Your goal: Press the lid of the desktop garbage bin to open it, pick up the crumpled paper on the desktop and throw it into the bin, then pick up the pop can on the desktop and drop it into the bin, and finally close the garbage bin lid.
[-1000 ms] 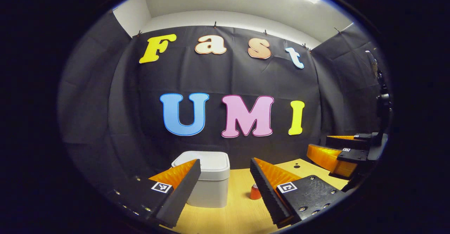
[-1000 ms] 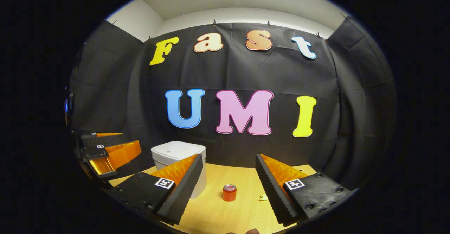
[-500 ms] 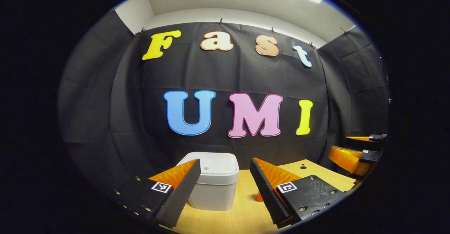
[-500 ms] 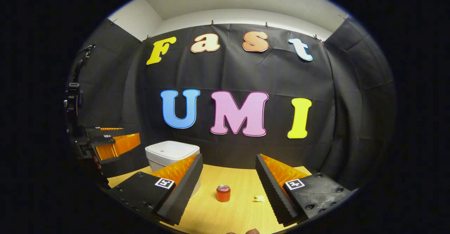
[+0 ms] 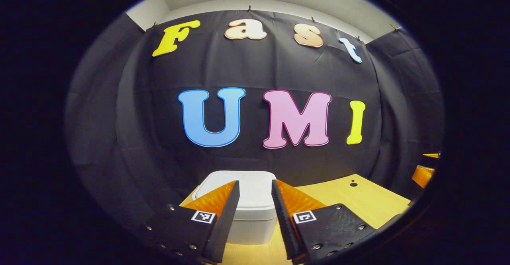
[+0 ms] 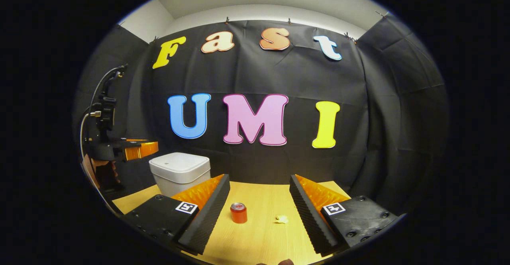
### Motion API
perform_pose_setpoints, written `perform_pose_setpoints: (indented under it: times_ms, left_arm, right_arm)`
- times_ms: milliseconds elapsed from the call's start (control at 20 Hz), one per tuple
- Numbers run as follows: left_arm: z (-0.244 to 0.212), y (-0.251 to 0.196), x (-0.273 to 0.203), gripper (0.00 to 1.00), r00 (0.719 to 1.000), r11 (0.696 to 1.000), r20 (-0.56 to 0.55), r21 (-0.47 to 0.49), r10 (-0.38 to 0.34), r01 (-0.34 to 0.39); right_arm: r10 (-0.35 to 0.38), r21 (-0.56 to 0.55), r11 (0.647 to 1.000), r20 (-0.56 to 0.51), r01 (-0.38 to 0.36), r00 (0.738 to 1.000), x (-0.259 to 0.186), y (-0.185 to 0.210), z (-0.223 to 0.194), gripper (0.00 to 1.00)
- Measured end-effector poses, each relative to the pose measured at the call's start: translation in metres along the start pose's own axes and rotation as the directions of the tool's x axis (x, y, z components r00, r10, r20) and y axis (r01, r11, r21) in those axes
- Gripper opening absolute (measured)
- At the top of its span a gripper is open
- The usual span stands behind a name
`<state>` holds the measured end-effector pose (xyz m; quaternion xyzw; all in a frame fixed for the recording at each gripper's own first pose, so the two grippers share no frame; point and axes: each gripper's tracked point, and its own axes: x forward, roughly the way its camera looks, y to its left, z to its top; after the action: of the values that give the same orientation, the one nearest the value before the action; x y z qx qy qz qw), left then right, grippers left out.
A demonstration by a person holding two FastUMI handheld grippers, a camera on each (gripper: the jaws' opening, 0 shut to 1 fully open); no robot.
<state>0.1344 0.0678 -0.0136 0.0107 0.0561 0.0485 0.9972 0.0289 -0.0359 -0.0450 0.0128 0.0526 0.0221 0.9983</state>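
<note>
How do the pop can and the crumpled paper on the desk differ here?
In the right gripper view the pop can stands upright as a red cylinder with a silvery top; the crumpled paper is a pale, irregular wad lying low. The pop can looks clearly bigger and sits left of the crumpled paper. Both rest untouched on the wooden desk.

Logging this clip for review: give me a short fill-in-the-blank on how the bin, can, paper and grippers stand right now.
1. The garbage bin has its lid ____.
2. The pop can stands ____ on the desktop.
3. The crumpled paper lies on the desktop, ____ from the can.
4. In the left gripper view, the left gripper points at the ____.

Missing words: closed; upright; apart; bin
</note>
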Motion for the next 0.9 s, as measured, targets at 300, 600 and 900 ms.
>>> perform_pose_setpoints:
  times_ms: [300,600,900]
  left_arm:
    - [-0.018,0.007,0.05,0.25,0.998,1.0,-0.061,-0.001,0.026,-0.026]
    - [-0.053,0.027,0.078,0.01,0.985,0.996,-0.166,-0.066,0.044,-0.055]
    - [-0.075,0.04,0.088,0.01,0.966,0.994,-0.26,-0.107,0.002,-0.031]
  right_arm:
    - [-0.018,-0.001,1.0,-0.017,0.018,1.0,0.009,-0.029,-0.008,0.98]
    - [-0.026,0.005,1.0,-0.041,0.026,0.999,0.015,-0.051,-0.016,0.97]
    - [-0.038,0.014,0.999,-0.053,0.039,0.998,0.012,-0.061,-0.021,0.98]
